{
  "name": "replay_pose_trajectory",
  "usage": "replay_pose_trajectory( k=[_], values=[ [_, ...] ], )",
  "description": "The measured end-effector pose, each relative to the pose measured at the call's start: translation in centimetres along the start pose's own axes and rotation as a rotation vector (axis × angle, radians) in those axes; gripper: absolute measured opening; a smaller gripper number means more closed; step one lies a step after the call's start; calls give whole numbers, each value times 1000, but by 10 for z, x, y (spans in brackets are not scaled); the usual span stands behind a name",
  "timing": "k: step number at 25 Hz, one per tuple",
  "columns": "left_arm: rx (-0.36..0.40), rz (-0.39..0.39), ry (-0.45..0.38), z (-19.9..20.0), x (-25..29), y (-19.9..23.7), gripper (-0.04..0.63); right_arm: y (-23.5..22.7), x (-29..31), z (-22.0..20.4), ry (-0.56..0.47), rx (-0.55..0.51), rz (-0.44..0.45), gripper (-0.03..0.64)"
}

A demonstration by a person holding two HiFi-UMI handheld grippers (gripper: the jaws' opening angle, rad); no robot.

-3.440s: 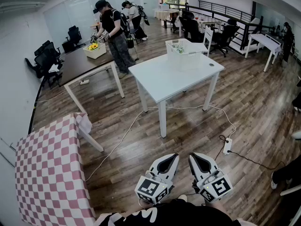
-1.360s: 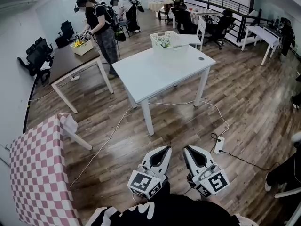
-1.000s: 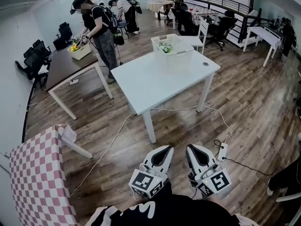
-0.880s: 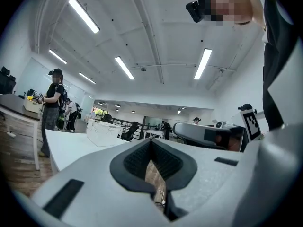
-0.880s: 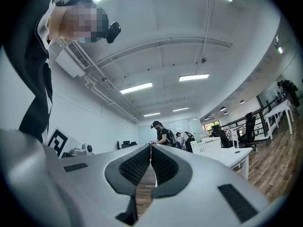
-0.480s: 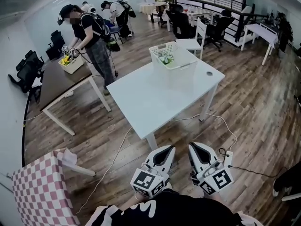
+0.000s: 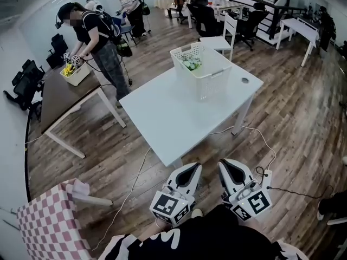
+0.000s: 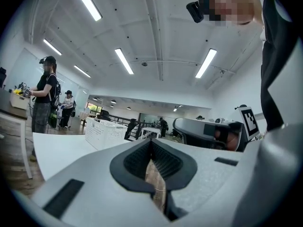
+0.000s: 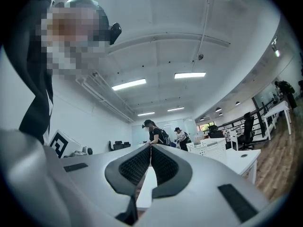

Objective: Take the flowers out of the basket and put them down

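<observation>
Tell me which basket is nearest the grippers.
The white basket on the white table; the other basket, with yellow flowers, sits farther off on the dark table.

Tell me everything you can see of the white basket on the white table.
The basket is white and looks like plastic. It is rectangular, with latticed walls and an open top. It stands upright at the far end of the white table, close to a corner. Green and white flowers lie inside it, toward its far end. Nothing else touches it.
</observation>
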State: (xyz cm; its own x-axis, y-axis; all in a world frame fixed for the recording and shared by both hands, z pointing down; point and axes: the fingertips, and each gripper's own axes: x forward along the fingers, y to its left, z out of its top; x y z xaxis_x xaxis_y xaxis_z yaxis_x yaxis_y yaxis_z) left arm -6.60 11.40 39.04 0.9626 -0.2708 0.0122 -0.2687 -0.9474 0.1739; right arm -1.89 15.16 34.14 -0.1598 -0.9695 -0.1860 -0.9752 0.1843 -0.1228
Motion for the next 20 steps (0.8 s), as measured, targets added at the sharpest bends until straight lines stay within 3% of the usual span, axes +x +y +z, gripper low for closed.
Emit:
replay_pose_trajectory(
  k=[10, 20],
  values=[
    [-11, 35, 0, -1, 17, 31, 5, -17, 28, -7, -3, 4, 22, 20],
    [-7, 53, -30, 10, 83, 79, 5, -74, 83, -13, -8, 2, 55, 20]
  ],
)
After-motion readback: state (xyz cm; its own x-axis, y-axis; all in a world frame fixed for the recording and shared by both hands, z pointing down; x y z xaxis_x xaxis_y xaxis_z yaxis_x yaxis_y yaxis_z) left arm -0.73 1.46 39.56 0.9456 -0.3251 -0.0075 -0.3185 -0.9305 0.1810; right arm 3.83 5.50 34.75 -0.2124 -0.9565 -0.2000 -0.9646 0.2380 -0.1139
